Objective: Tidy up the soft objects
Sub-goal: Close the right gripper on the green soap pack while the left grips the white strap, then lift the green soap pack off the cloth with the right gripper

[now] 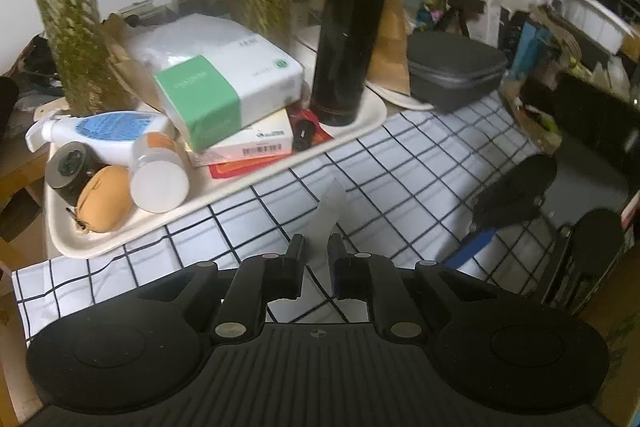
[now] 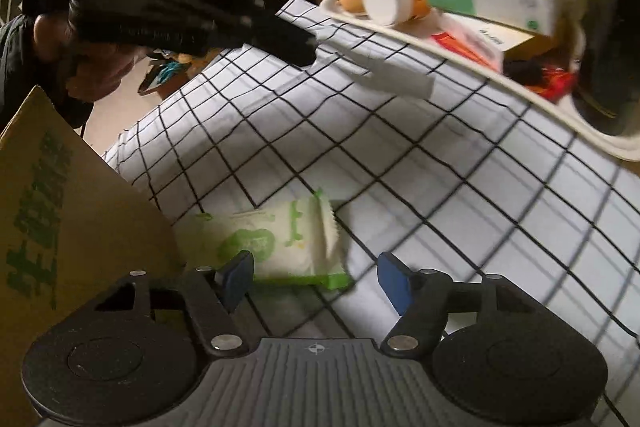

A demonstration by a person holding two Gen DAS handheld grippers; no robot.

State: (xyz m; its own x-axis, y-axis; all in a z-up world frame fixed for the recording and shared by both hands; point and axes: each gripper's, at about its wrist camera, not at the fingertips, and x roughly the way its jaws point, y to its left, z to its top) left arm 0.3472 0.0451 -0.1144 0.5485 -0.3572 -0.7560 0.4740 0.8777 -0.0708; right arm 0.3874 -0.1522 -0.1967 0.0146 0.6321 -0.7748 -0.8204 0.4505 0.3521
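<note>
A thin pale grey packet (image 1: 329,215) sticks up from my left gripper (image 1: 316,253), which is shut on its lower end above the white checked cloth (image 1: 400,179). The right wrist view shows that same gripper (image 2: 310,47) at the upper left, holding the packet (image 2: 388,71) out in the air. A soft white-and-green wipes pack (image 2: 280,243) lies flat on the cloth (image 2: 400,167). My right gripper (image 2: 318,277) is open just in front of the pack. Its blue pads (image 2: 394,283) stand either side of the pack's near end, and the right one is clear of it.
A cream tray (image 1: 224,191) holds a green-and-white tissue box (image 1: 228,87), a black flask (image 1: 348,39), a spray bottle (image 1: 104,131), an orange bottle (image 1: 160,175) and small items. A grey case (image 1: 452,71) sits behind. A cardboard box flap (image 2: 68,211) stands left of the wipes pack.
</note>
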